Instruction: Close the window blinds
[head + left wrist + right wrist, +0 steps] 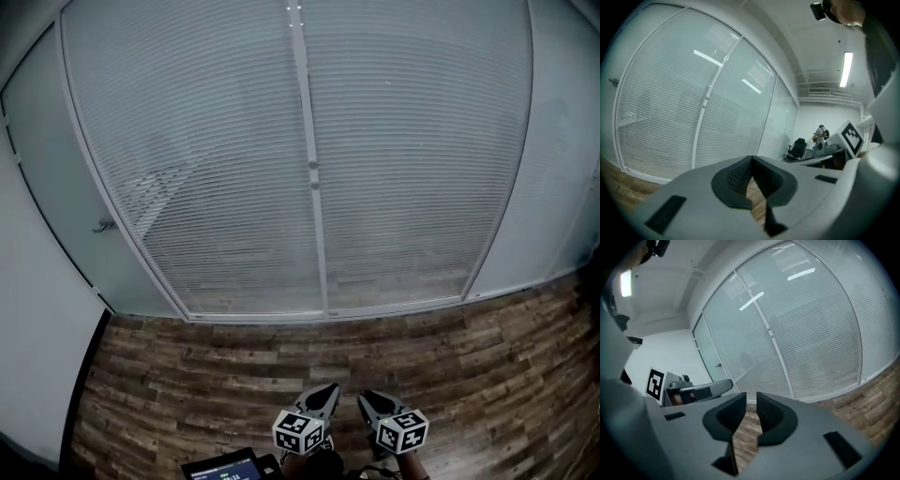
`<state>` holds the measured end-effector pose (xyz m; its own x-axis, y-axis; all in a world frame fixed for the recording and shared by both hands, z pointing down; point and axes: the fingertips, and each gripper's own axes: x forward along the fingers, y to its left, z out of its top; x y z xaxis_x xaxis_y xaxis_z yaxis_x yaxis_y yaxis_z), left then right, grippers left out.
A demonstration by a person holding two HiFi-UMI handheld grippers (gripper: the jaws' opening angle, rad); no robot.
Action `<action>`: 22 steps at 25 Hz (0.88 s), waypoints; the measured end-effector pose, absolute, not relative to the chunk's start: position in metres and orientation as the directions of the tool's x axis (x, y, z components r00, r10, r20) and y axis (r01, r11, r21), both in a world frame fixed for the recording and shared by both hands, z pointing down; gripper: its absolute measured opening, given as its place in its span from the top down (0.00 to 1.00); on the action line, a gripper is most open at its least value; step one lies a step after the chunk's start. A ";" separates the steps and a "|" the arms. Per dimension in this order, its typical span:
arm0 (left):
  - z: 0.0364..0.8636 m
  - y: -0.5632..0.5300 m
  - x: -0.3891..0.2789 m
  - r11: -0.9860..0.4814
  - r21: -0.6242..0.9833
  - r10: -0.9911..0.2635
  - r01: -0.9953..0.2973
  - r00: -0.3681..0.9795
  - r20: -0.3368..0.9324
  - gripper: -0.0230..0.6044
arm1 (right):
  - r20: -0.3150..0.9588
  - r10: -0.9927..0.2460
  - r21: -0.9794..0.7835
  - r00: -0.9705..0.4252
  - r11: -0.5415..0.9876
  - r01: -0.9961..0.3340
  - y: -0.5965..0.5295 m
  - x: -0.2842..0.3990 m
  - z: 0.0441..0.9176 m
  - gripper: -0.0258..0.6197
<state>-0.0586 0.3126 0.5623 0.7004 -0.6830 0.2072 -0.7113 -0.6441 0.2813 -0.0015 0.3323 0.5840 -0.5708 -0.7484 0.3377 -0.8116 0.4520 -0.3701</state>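
Note:
White slatted blinds fill two tall glass panels ahead, split by a white upright post that carries a small knob. The slats lie nearly flat, with a looser patch at the lower left. My left gripper and right gripper hang side by side at the bottom of the head view, over the floor and well short of the glass. In the left gripper view the left gripper has its tips touching, with nothing held. The right gripper shows a narrow empty gap. The blinds face both.
Wood-plank floor runs up to the window's bottom rail. A frosted glass door with a handle stands at the left. A small screen device sits below my hands. Far off are an office chair and a person.

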 end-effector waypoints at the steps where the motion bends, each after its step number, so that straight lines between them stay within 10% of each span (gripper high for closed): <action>1: 0.564 0.326 -0.053 -0.636 0.290 -0.687 -0.715 0.696 0.210 0.96 | 0.347 -0.743 -0.370 -0.572 0.452 -0.811 0.346 0.005 0.588 0.84; 22: 0.577 0.446 -0.052 -0.570 0.314 -0.741 -0.759 0.640 0.203 0.96 | 0.346 -0.690 -0.334 -0.636 0.543 -0.770 0.457 0.004 0.588 0.84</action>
